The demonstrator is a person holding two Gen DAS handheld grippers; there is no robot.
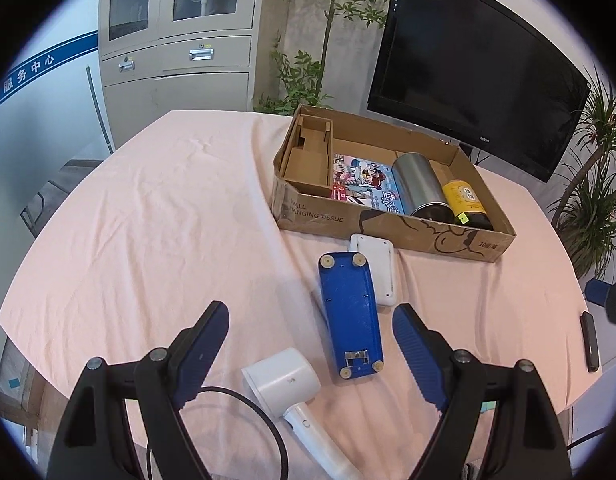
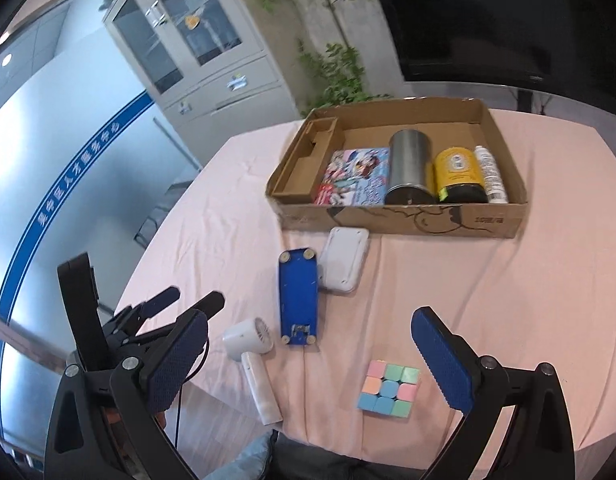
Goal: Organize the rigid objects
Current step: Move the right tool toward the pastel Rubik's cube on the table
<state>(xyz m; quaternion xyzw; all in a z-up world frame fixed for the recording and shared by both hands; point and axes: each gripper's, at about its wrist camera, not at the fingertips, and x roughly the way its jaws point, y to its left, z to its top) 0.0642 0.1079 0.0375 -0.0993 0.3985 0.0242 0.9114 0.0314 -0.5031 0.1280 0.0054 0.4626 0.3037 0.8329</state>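
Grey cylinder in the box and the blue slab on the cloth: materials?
Grey cylinder: looks like brushed metal, with a dull streaky sheen along its side; the dark end could be plastic. Blue slab: likely hard moulded plastic, glossy, with scuffs, round pads at the corners and a small metal clip.

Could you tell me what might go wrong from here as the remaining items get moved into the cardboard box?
1. The blue stapler lies against the white device, so gripping one may drag the other.
2. The hair dryer has a black cord looping off the table edge near the left gripper; it could snag when lifted.
3. The cardboard box already holds a book, a steel canister lying on its side, a jar and a bottle; added items may nudge the canister into rolling.
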